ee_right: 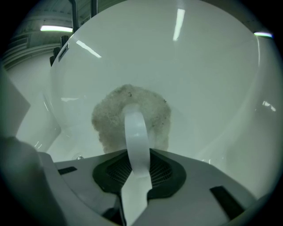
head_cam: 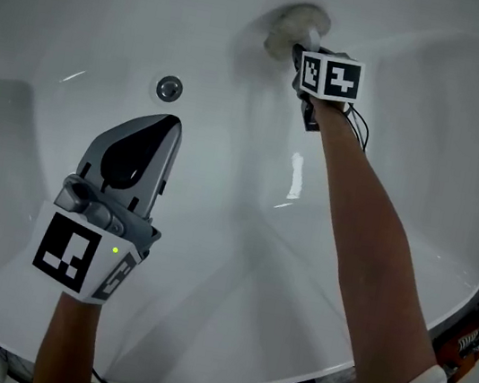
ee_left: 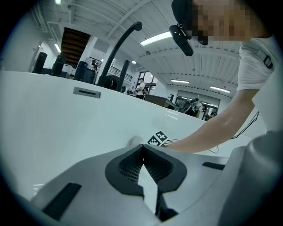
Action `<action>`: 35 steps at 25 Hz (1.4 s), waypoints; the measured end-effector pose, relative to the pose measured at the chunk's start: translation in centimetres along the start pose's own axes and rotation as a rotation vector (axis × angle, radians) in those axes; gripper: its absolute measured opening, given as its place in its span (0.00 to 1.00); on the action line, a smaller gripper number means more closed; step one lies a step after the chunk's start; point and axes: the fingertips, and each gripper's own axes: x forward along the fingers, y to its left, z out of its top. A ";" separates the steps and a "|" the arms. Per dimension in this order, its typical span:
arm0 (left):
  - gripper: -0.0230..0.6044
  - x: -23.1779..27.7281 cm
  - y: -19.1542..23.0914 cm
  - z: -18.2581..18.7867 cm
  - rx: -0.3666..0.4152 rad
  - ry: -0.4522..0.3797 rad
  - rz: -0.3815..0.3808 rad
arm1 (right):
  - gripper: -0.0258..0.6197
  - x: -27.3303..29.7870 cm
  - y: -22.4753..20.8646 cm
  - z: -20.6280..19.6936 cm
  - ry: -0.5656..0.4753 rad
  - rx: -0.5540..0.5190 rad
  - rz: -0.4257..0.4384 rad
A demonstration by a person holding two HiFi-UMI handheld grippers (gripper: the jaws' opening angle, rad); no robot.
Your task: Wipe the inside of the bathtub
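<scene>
White bathtub [head_cam: 407, 169] interior, round scrub pad [ee_right: 110, 114] faced flat onto far end wall, its white loop handle [ee_right: 135, 137] clamped in right gripper [head_cam: 305, 50], handle run lengthwise along jaws, left gripper [head_cam: 167, 124] closed on nothing, held near drain [head_cam: 169, 88]

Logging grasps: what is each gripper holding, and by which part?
The right gripper holds the scrubbing pad by its white handle; the left gripper is shut, empty.

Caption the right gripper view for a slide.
Right tool, shut on a scrubber's white handle, holds its fluffy pad against the bathtub wall.
</scene>
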 end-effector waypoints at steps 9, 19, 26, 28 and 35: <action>0.05 2.6 -1.1 0.1 0.020 0.026 -0.019 | 0.19 -1.0 -6.3 0.1 -0.001 0.011 -0.052; 0.05 5.3 -3.0 0.0 0.041 0.041 -0.046 | 0.19 -1.9 -11.8 -0.2 -0.019 0.062 -0.105; 0.05 6.0 -3.4 -0.5 0.050 0.057 -0.050 | 0.19 -3.0 -15.6 -0.2 -0.031 0.083 -0.155; 0.05 6.2 -3.5 -0.5 0.053 0.058 -0.052 | 0.19 -3.2 -16.3 -0.3 -0.032 0.081 -0.165; 0.05 6.4 -3.8 -0.7 0.063 0.065 -0.057 | 0.19 -3.4 -18.4 -0.5 -0.027 0.103 -0.199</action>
